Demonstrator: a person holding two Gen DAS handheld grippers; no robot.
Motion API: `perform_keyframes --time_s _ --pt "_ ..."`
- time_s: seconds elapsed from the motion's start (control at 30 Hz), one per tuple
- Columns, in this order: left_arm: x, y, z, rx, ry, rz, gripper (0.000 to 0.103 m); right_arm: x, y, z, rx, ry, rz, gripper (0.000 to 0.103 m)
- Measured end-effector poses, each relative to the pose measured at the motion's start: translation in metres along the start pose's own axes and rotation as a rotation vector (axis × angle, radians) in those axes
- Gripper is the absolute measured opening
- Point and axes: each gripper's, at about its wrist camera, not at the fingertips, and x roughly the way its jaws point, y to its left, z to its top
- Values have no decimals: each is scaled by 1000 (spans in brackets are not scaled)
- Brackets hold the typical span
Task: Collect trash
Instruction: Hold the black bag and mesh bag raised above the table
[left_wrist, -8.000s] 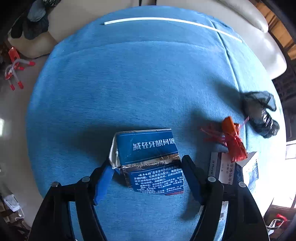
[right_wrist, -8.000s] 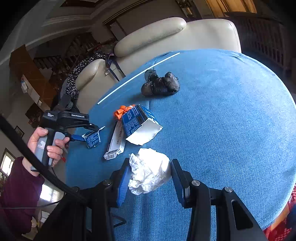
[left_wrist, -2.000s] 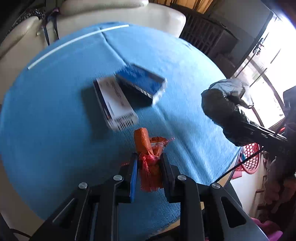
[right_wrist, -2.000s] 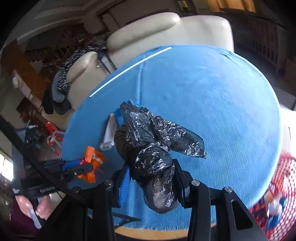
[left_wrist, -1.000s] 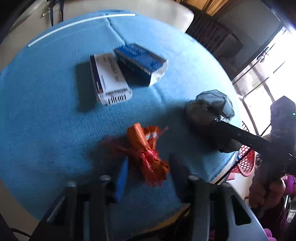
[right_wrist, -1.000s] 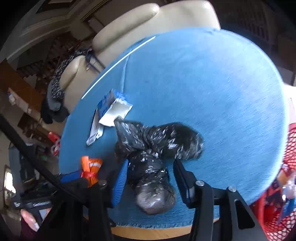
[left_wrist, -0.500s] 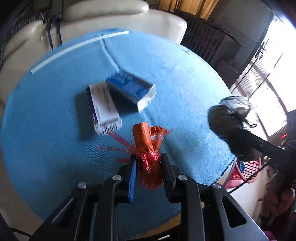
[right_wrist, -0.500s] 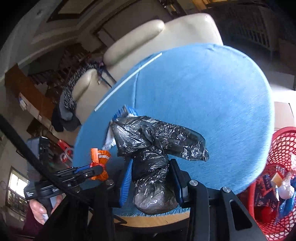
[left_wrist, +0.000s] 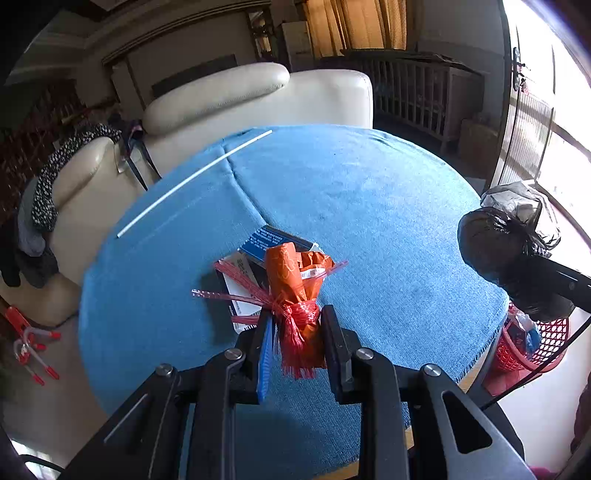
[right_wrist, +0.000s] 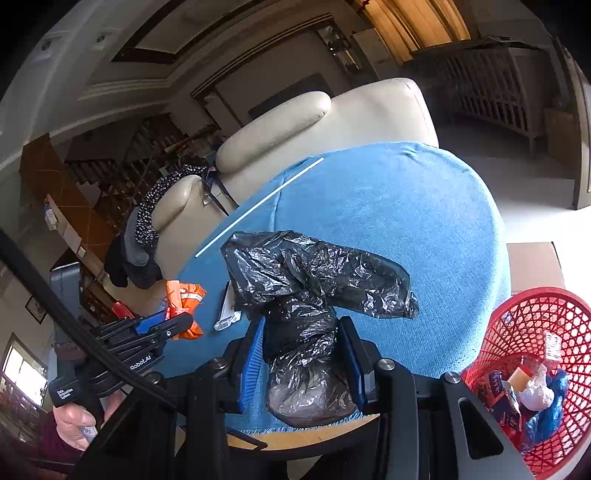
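Spreading across both views, the round tabletop (left_wrist: 369, 206) is wearing a blue cloth, with a cream armchair (left_wrist: 258, 99) standing just behind it and a thin white strip (left_wrist: 192, 182) lying along the cloth's far left side. Beside the tabletop's near right edge, low on the floor, a red mesh basket (right_wrist: 532, 317) is sitting with several scraps already lying in it. The right tongs (right_wrist: 301, 354) are clenching a crumpled black plastic bag (right_wrist: 314, 288), holding it lifted off the cloth near the tabletop's front edge, its loose end flaring out to the right above the blue pads. The left tongs (left_wrist: 297, 336) are pinching an orange bundle (left_wrist: 291, 284) tied with red plastic strips, gripping it at the knotted waist and holding it clear above the cloth. Under and behind that bundle, two boxes are lying together on the cloth: a blue box (left_wrist: 273, 240) touching a white box (left_wrist: 240, 291). In the right wrist view, a person's hand (right_wrist: 75, 421) is gripping the handle of the left tongs at the lower left.
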Motion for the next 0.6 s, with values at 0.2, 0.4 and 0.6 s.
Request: perform_keyframes --time_s 0.2,0.4,0.6 --pt "-9 -5 0 29 -36 54 26 -8 2 -6 -17 -6 -6 42" --pt "-10 -8 1 44 -59 85 26 -9 3 -7 -21 -2 -3 42" --pt "-13 -12 0 61 -69 97 26 -10 2 -7 -20 -1 -1 42"
